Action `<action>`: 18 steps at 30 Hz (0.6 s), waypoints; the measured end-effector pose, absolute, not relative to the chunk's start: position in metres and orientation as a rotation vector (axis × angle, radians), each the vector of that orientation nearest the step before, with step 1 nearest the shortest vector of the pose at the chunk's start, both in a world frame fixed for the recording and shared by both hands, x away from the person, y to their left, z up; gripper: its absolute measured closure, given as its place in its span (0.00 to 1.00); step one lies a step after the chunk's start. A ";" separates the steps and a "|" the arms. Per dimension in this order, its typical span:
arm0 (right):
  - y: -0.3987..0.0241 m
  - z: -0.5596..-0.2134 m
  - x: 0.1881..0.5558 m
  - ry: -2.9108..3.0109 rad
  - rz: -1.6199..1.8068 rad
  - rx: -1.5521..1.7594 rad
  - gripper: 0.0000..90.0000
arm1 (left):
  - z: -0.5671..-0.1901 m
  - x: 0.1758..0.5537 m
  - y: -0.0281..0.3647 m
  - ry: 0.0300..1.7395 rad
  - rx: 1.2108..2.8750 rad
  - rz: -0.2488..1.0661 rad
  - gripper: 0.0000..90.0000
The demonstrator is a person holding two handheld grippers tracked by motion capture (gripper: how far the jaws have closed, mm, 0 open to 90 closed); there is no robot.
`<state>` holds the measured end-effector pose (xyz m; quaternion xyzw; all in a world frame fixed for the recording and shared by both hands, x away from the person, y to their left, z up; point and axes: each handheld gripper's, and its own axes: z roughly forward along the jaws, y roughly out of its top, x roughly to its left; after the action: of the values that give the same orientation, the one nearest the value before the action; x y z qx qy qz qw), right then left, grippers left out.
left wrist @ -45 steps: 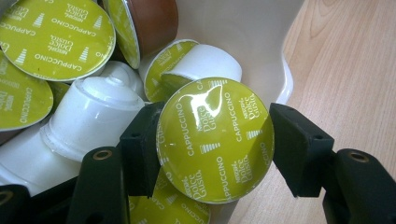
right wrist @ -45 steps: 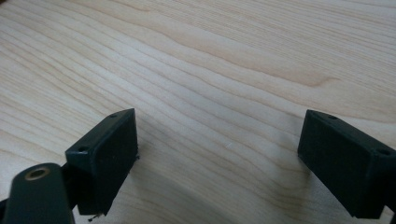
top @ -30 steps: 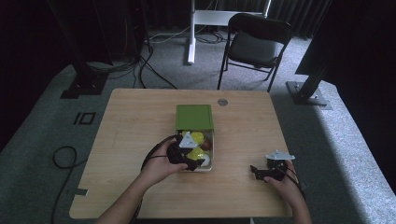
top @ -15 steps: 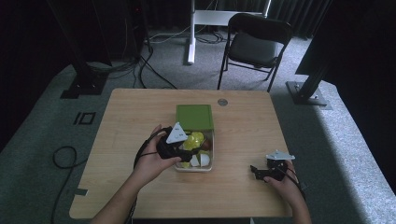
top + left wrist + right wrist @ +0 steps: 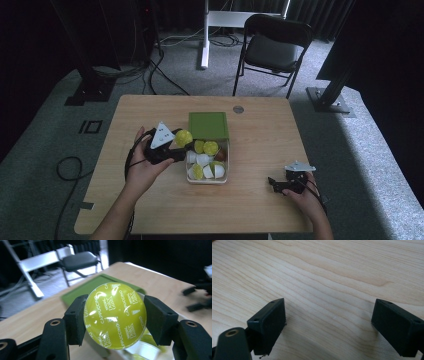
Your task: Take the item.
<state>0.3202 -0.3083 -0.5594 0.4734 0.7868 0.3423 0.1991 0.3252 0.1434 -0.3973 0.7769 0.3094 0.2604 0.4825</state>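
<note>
The left hand-held gripper [image 5: 113,315] clamps a yellow capsule [image 5: 115,316] by its rim, lifted clear of the clear box [image 5: 208,176] mid-surface, while the right hand-held gripper [image 5: 329,327] rests wide open and empty near the surface's front right corner

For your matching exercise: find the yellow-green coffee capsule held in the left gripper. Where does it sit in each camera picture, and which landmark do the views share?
High view: the capsule sits left of centre, at the clear box's left edge.
Left gripper view: the capsule is at centre, clamped between the black fingers.
Right gripper view: not in it.
Shared landmark: the wooden table.
</note>
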 end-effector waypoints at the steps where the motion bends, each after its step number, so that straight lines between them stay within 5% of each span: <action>1: -0.308 -0.559 0.320 2.200 0.957 1.324 0.13 | -0.399 0.326 0.147 0.770 1.886 0.646 0.45; 10: -0.308 -0.560 0.320 2.199 0.958 1.323 0.13 | -0.424 0.336 0.177 0.934 1.807 0.767 0.45; 18: -0.308 -0.560 0.320 2.201 0.957 1.321 0.13 | -0.460 0.347 0.193 1.066 1.702 0.747 0.45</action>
<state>0.3203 -0.3084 -0.5595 0.4724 0.7872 0.3423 0.2000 0.3473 0.1933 -0.4603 0.6973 0.4366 0.3062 0.4789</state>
